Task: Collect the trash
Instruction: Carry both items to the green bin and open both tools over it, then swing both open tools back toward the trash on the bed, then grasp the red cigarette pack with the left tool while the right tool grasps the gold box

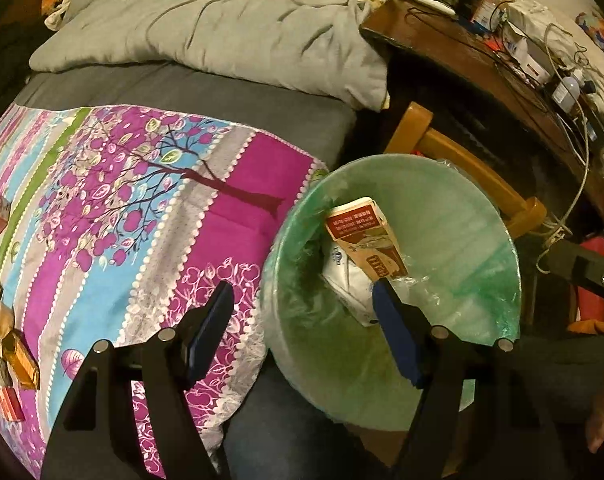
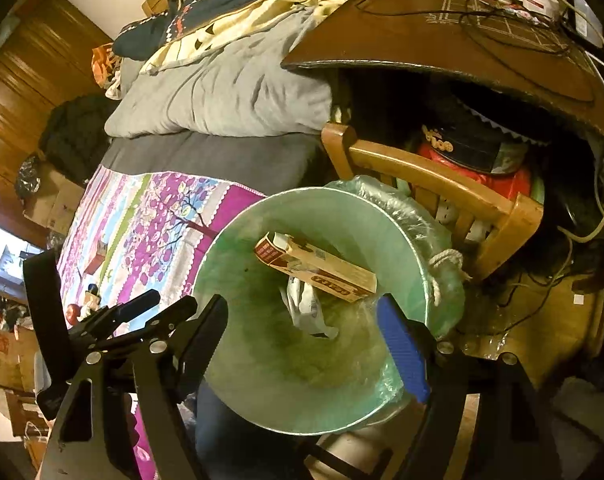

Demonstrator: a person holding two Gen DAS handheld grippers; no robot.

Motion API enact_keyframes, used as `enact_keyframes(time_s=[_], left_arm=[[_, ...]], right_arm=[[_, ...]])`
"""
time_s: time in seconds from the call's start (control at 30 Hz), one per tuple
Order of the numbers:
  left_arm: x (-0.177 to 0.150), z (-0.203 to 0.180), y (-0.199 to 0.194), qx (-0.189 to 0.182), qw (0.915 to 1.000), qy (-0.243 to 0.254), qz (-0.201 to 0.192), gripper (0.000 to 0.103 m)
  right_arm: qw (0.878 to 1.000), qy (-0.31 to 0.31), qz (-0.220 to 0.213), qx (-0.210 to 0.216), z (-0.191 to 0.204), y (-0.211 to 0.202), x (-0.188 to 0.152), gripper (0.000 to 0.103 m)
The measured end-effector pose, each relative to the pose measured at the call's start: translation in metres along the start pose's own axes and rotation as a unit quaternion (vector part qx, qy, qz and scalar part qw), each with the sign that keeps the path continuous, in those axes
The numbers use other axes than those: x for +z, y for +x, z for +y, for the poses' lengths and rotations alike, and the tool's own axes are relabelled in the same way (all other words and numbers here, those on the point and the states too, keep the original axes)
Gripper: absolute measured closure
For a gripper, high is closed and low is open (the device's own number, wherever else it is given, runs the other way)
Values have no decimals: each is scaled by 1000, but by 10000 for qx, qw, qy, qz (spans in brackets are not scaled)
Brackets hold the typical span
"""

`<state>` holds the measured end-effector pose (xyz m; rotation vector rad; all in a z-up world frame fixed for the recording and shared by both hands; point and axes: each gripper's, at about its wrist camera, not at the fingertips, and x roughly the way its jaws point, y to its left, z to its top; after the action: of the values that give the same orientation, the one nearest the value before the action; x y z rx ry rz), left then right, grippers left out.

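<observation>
Cardboard box (image 1: 366, 240) leaning in round plastic-lined bin (image 1: 482, 216), left claw (image 1: 302, 312) and right claw (image 2: 302, 326) spread wide, empty.

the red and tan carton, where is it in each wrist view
Left wrist: carton right of centre, inside the bin, tilted.
Right wrist: carton at centre, lying across the bin's inside.
Shared landmark: wooden chair behind the bin.

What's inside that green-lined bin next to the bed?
In the bin: a brown carton leaning over crumpled white packaging. Anything beneath them is hidden.
</observation>
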<state>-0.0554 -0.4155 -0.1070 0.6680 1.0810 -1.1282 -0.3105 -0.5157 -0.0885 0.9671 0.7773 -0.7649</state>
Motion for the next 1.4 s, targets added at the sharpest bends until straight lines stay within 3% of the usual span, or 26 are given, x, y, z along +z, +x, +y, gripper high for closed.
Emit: enact_keyframes(time_s=[0.17,0.33,0.47,0.7,0.83,0.93,1.1,1.27,1.37,1.4], left_arm=[[-9,4,-6,107,9999,-26,-87,34],[-24,22,-25,550,9967,-228,-543,34],[-39,47,-39,997,9891,-600,-907,34],[-84,115,-66,1821,9601,-1593,-1403,34],[-118,165,-80,2141,9386,-2324,-1387,34],[-150,206,-95,2391,9140,-2979,-1366,34],[-214,281,-119,2709,8567,-4212,-1237,29],[-267,360,-131,2472,7865,-5564,-1041,22],[-284,405,-127,1977,7336,-6416,-1056,19],[-285,413,-125,1890,7241,-6547,-1061,19]], right_arm=[[9998,-152,-33,80,12,0,-5,25],[9983,-537,-201,136,36,1,-10,25],[9927,-1101,-491,94,70,0,-20,25],[9674,-2189,-1241,279,141,-6,-48,25],[9565,-2613,-1157,582,186,12,-64,25],[9499,-2877,-887,838,219,34,-78,25],[9318,-3431,-400,1111,281,73,-112,25],[9136,-3823,-5,1387,332,100,-146,22],[9067,-3948,162,1475,348,110,-159,20],[9058,-3958,228,1496,350,113,-162,20]])
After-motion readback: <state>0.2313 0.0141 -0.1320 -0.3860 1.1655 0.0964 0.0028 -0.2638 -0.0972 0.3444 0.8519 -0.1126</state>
